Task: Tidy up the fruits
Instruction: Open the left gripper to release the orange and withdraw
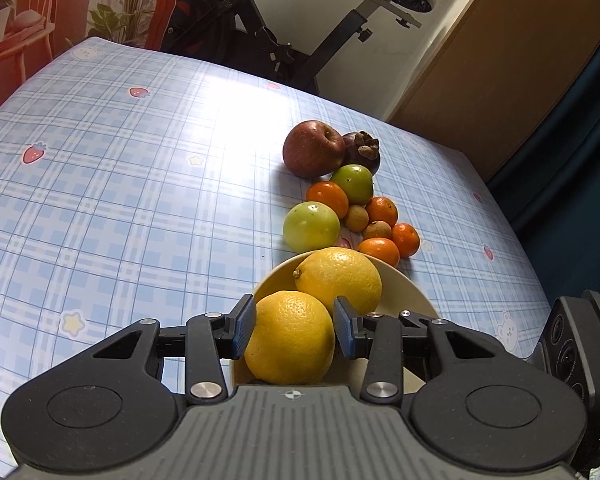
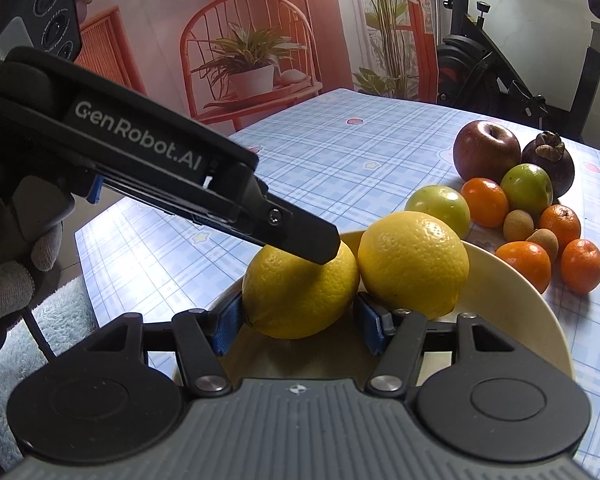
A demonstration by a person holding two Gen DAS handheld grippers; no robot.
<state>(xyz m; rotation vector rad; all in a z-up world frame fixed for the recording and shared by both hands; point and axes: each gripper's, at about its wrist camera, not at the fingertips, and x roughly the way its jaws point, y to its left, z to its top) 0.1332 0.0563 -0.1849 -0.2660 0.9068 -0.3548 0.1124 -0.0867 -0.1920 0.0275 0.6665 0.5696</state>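
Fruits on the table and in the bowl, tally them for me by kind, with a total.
Lemons: 2
Red apple: 1
Mangosteen: 1
Green fruits: 2
Tangerines: 4
Small brown fruits: 2
Total: 12

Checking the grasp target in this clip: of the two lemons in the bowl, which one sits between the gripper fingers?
The near lemon, at the bowl's front edge. Both the left gripper and right gripper bracket it; the far lemon lies beside it, outside both.
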